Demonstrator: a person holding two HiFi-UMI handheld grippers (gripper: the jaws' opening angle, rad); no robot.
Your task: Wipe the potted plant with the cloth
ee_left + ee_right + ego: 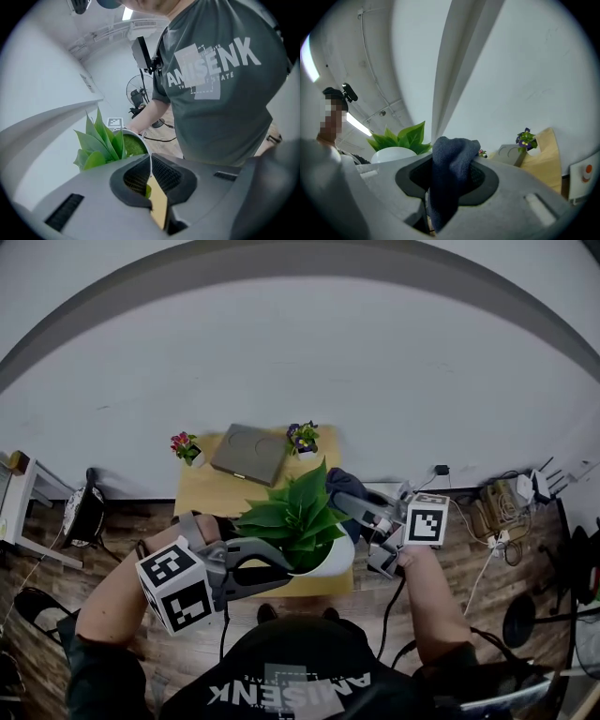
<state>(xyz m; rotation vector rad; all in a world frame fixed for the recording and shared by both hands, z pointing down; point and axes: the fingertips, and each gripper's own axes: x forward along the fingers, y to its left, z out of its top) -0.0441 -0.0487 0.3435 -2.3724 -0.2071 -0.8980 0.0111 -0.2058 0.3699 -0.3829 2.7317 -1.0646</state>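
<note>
The potted plant has broad green leaves and a white pot, and it is over the near edge of the wooden table. My left gripper is shut on the pot's thin white rim, with the leaves just beyond the jaws. My right gripper is shut on a dark blue cloth, held just right of the foliage. In the right gripper view the cloth bulges up out of the jaws, with the pot and leaves to its left.
A flat grey box lies at the back of the table between two small flower pots. Cables and power strips lie on the floor at the right, and a fan at the left. A white wall is behind.
</note>
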